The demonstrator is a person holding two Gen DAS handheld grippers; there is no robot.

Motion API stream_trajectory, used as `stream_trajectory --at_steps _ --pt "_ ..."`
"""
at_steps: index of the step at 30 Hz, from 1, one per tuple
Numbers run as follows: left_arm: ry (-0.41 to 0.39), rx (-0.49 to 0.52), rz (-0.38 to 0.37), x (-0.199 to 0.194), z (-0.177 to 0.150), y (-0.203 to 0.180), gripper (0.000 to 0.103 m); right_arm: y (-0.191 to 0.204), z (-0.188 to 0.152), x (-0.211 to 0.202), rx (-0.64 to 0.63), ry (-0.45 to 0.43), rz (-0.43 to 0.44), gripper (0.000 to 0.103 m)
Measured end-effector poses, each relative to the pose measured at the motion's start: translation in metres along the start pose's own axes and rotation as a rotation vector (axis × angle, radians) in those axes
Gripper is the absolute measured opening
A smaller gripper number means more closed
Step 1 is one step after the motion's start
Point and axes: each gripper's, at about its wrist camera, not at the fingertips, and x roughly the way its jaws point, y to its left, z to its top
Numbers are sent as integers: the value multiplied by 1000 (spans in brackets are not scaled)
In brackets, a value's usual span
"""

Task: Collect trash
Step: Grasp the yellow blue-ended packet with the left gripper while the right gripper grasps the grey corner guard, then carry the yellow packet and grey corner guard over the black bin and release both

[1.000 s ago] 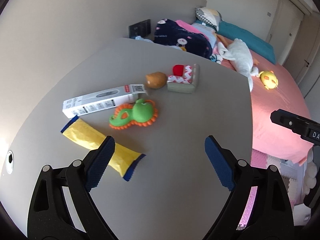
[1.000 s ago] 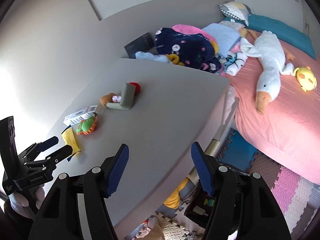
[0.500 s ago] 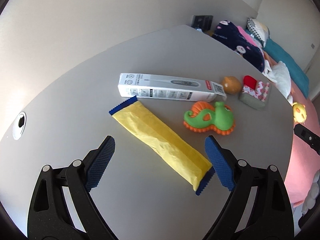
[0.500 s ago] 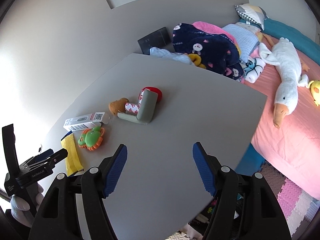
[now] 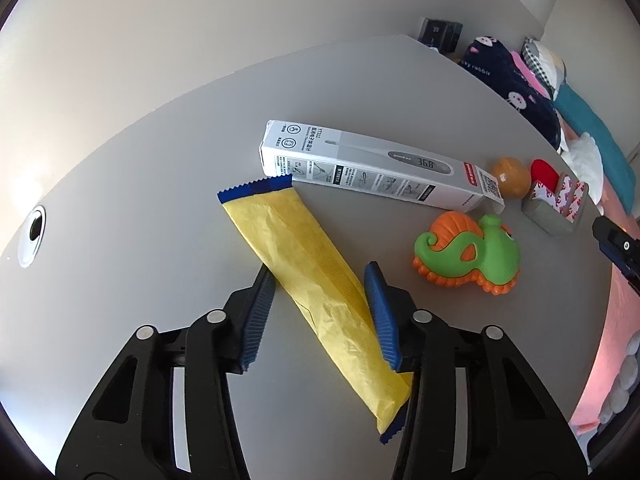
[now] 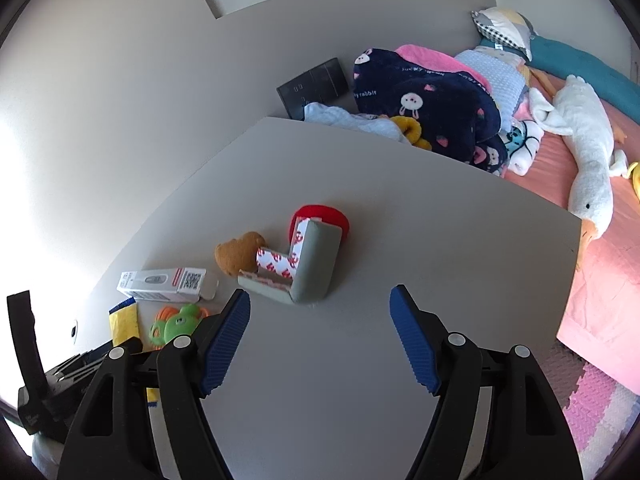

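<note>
Bright daylight, sharp fisheye frames.
Glare washes the wall at left; soft shadows lie on the desk (image 5: 168, 184); edges bend hard into black vignette corners.

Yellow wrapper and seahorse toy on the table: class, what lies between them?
In the left wrist view, only bare table and one blue pad of the left claw separate the yellow wrapper from the seahorse toy.

Sunlight is glaring off pale walls (image 6: 120, 80); a grey worktop (image 6: 360, 360) is standing beside a pink bed (image 6: 600, 280), above pink floor mats (image 6: 592, 412).
</note>
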Motion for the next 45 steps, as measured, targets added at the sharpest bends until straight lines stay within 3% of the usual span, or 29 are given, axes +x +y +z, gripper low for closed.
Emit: stream_trajectory --at_steps 2,7,15,17,30,45 --pt "-8 17 9 1 1 -1 34 3 3 6 -1 -1 -19 73" --pt "-20 -11 -26 0 1 8 25 6 8 22 19 26 -19 73" --pt "-21 -29 -94 -2 0 20 21 4 12 45 107 123 7 32" --pt "-27 -35 -110 -4 -2 22 18 5 12 43 99 117 12 29" --pt "-96 36 -182 -35 -2 6 14 1 -1 -6 48 80 29 28" --pt "-130 200 -285 -67 -9 -55 14 -36 -33 -73 108 20 -18 28"
